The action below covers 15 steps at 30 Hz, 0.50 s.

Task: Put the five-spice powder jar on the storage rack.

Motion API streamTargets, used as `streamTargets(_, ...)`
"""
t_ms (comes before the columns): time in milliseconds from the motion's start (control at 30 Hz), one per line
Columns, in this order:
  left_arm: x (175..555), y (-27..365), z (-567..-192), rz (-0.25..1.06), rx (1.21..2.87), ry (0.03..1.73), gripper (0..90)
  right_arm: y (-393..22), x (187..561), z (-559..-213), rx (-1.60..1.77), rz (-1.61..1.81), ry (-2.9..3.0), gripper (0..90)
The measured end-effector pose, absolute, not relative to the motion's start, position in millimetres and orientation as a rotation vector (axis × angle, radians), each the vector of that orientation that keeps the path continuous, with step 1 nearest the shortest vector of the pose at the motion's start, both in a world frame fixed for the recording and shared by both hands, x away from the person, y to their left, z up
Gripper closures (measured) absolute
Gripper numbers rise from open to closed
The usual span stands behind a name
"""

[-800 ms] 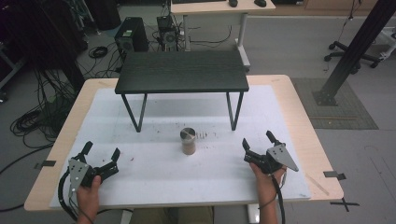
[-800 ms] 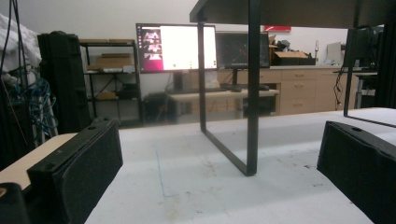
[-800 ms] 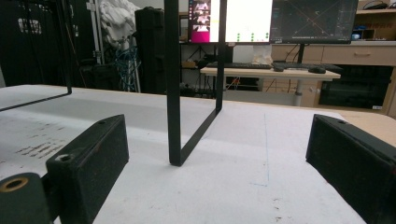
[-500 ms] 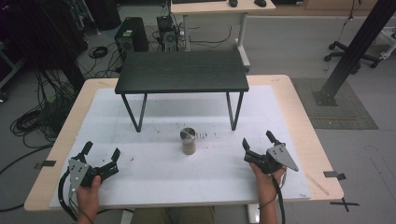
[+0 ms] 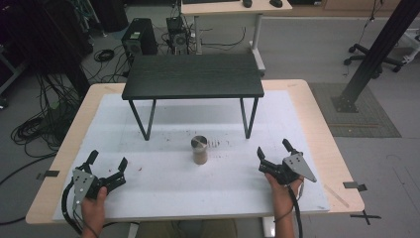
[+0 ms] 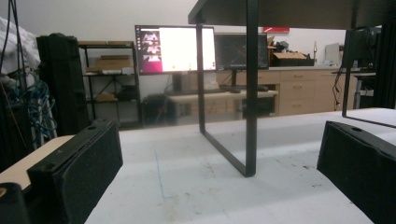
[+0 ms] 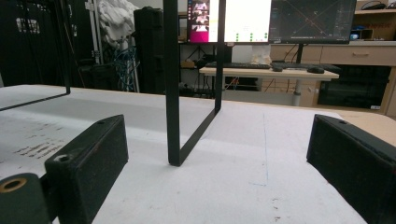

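On white mat: both hand-held grippers, left (image 5: pixel 106 166) and right (image 5: pixel 273 150), released, empty; cup (image 5: pixel 200 149) between.

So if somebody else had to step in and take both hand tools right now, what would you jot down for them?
Left gripper: open, holding nothing, low over the white mat near its front left corner.
Right gripper: open, holding nothing, near the mat's front right.
Small tan cylinder with a grey metal top: upright mid-mat between the two grippers, apart from both, just in front of the small black wooden table on thin metal legs.
Done: nothing visible; the cylinder is untouched.
Left: probably reach in and grasp the cylinder.
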<state>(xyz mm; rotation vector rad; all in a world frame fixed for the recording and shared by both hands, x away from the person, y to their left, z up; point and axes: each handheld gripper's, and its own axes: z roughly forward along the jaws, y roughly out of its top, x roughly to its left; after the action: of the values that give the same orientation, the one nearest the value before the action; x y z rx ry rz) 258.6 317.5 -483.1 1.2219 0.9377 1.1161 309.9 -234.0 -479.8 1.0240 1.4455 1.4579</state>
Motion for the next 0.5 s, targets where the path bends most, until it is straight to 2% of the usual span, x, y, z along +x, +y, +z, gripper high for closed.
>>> streamTargets(500,258.6,317.6,-483.2,1.115,1.220,0.934,0.4,-235.7,308.6,-477.2,1.049,1.494,1.416,6.3)
